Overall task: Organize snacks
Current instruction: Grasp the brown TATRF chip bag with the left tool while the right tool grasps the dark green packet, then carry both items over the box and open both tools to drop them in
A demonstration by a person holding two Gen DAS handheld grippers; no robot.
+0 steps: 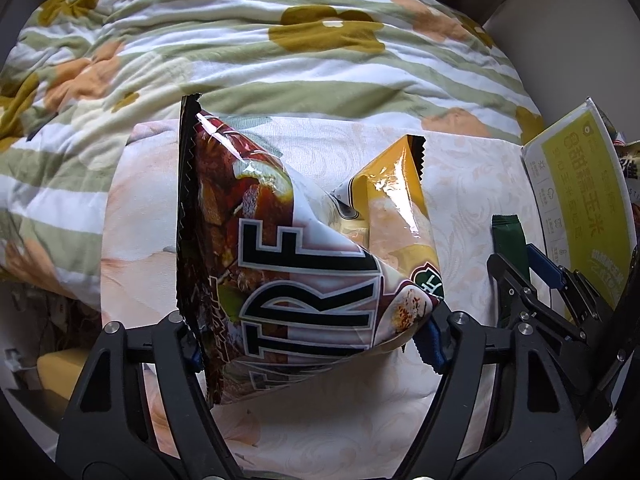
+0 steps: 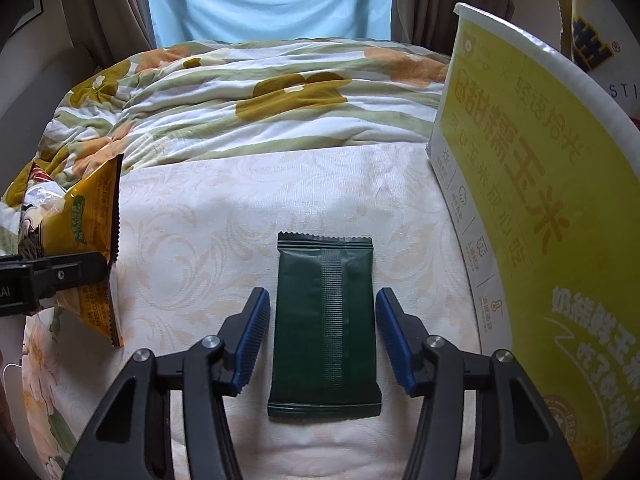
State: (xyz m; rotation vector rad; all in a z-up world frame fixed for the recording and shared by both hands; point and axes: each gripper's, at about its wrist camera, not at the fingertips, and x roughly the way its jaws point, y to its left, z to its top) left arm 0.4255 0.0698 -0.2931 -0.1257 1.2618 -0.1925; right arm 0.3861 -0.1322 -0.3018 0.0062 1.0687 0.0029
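Biggest thing in play is the chip bag (image 1: pixel 304 248), a crinkly brown-and-yellow bag standing crumpled on the pale patterned bedsheet (image 2: pixel 304 184), and the left gripper (image 1: pixel 316 340) has it pinched at the lower end, the blue pads (image 1: pixel 434 344) pressing in from both sides so the foil buckles between them. That grip looks sound, but it's on an air-filled bag, so I'd say squeeze no harder than that and lift slowly, or the bag may slip out or its contents get crushed. Over to the right gripper (image 2: pixel 320 336): it straddles the dark green sachet (image 2: pixel 325 320), which lies flat on the sheet seam-up, and the pads sit just beside its long edges with a sliver of daylight on each side, so nothing is gripped yet. A flat, thin packet like this wants the fingertips pressed down into the soft bedding before closing, otherwise the pads may skate over the top. Around them: the yellow-green corn carton (image 2: pixel 532 184) stands upright just right of the sachet, likely the place for the snacks, and its near wall is the thing to steer clear of. Behind lies the floral striped quilt (image 2: pixel 256 92), bunched up, well out of the way.
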